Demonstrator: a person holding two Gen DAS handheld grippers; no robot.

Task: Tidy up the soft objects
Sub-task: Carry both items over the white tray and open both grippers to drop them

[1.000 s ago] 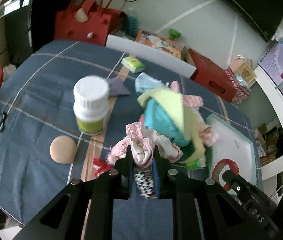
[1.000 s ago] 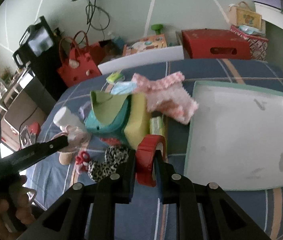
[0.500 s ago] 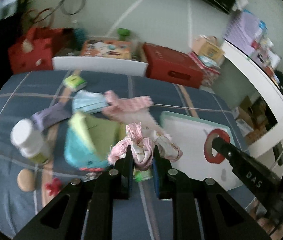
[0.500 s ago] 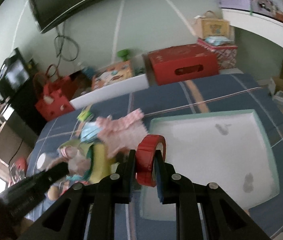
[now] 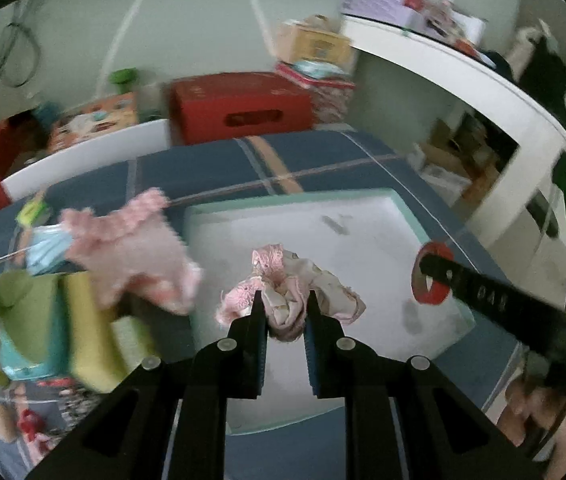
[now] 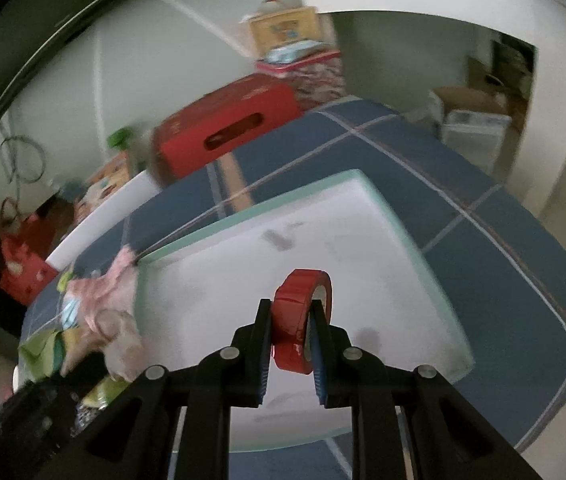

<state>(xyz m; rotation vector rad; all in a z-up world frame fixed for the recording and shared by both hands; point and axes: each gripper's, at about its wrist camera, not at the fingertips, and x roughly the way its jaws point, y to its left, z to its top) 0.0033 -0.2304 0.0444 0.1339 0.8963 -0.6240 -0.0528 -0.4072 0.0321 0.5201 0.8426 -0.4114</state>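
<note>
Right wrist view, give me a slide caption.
Right gripper clamps a red tape roll over the white tray.

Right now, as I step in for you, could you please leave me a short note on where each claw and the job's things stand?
Left claw: shut on a bunched pink-and-cream scrunchie, held over the white tray.
Right claw: shut on a red tape roll, also held over the tray.
The tray lies on the blue plaid cover; nothing rests in it yet.
A pile waits to the tray's left: pink fuzzy cloth, blue face mask, yellow and green sponges.
Done: both items picked up and brought to the tray.
Left: set them down, then sort the pile.
</note>
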